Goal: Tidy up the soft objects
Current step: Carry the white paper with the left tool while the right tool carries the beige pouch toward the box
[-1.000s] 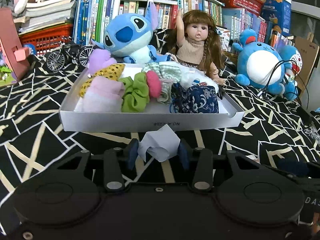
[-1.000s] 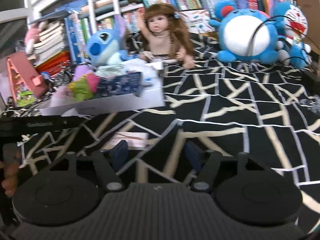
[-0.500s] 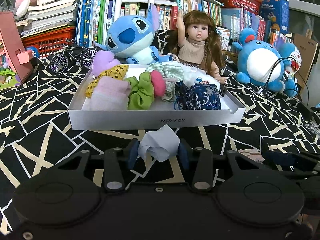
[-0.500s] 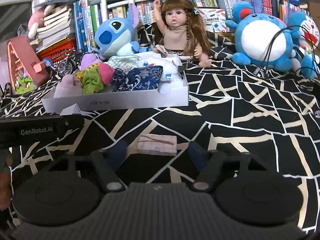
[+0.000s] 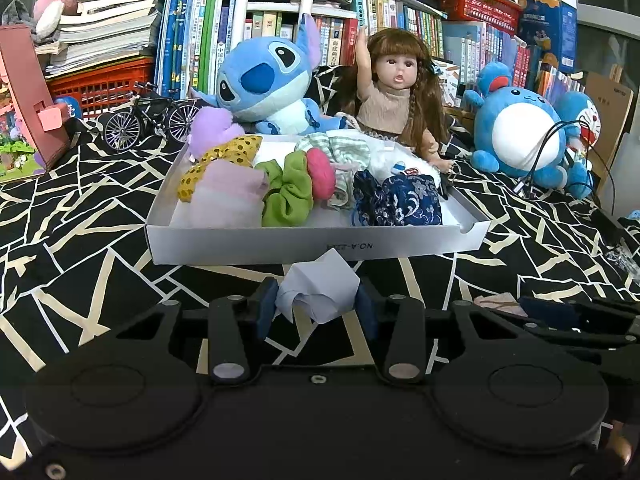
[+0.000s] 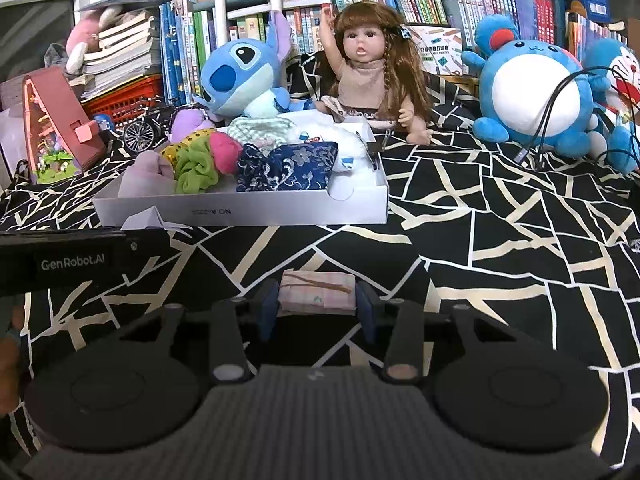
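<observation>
My left gripper (image 5: 316,306) is shut on a crumpled white cloth (image 5: 320,288), held just in front of the white tray (image 5: 320,242). The tray holds several soft items: a green scrunchie (image 5: 288,196), a navy patterned pouch (image 5: 400,202), a pale pink cloth (image 5: 228,196). My right gripper (image 6: 316,306) has its jaws closed against the sides of a small folded pink packet (image 6: 316,290) lying on the black patterned cloth, right of the left gripper (image 6: 80,260). The tray shows in the right wrist view (image 6: 248,214) too.
A Stitch plush (image 5: 268,80), a doll (image 5: 396,92) and a blue round plush (image 5: 520,136) stand behind the tray. A toy bicycle (image 5: 148,120) and a pink house model (image 5: 32,100) sit at the left. Books fill the shelves behind.
My right gripper moved forward to the pink packet and closed around it. My left gripper, still holding the white cloth, shifted slightly so the tray sits more centred.
</observation>
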